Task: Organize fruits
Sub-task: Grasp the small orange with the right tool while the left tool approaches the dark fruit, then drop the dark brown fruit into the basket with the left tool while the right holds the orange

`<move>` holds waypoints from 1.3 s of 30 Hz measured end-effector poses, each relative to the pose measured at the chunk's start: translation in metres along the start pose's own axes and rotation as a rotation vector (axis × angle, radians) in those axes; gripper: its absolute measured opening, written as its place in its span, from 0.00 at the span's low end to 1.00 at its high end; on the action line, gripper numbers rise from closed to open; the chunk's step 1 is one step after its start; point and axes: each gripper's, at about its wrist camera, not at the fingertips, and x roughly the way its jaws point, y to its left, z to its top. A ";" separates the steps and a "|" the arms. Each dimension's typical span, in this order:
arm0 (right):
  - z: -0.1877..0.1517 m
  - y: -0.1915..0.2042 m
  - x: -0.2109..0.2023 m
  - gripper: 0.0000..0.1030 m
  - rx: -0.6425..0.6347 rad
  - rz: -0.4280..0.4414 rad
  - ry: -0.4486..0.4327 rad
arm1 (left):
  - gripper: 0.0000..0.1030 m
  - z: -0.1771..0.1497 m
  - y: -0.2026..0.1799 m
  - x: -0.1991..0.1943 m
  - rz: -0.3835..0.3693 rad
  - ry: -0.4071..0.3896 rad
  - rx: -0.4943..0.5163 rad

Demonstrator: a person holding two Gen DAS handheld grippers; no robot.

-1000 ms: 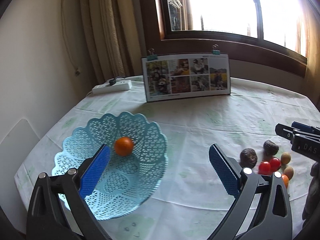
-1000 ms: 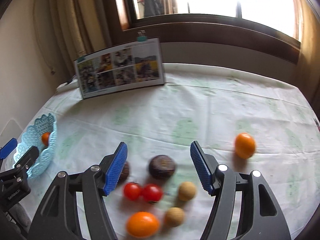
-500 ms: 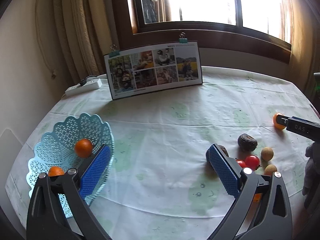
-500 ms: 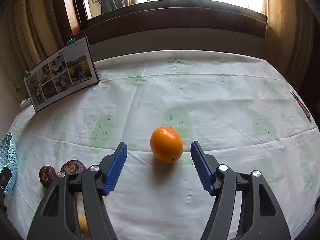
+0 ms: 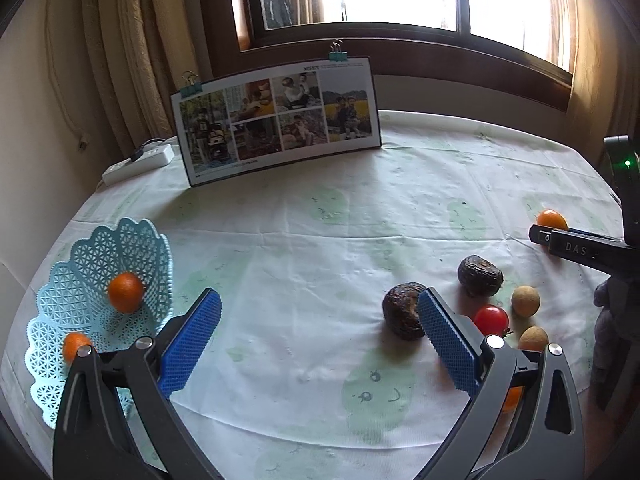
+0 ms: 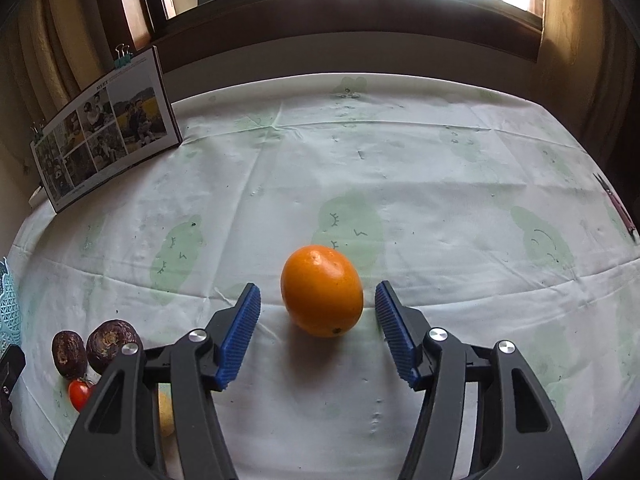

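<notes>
Right gripper (image 6: 318,320) is spread wide around the orange (image 6: 322,290), blue pads flanking it without touching. From the left camera its black finger reads "DAS" beside that orange (image 5: 552,219). Left gripper (image 5: 318,332) is spread too, holding nothing; a dark wrinkled fruit (image 5: 402,316) sits just at its right pad. The blue basket (image 5: 100,312) with two oranges lies off its left finger. The photo board (image 5: 276,120) ahead reads "MEET".

two oranges (image 5: 125,292) in basket (image 5: 72,272) | fruit cluster (image 5: 480,276) right
</notes>
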 end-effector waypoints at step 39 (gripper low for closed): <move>-0.005 0.012 -0.031 0.38 -0.055 0.054 -0.070 | 0.40 -0.004 -0.014 0.038 -0.236 0.127 -0.107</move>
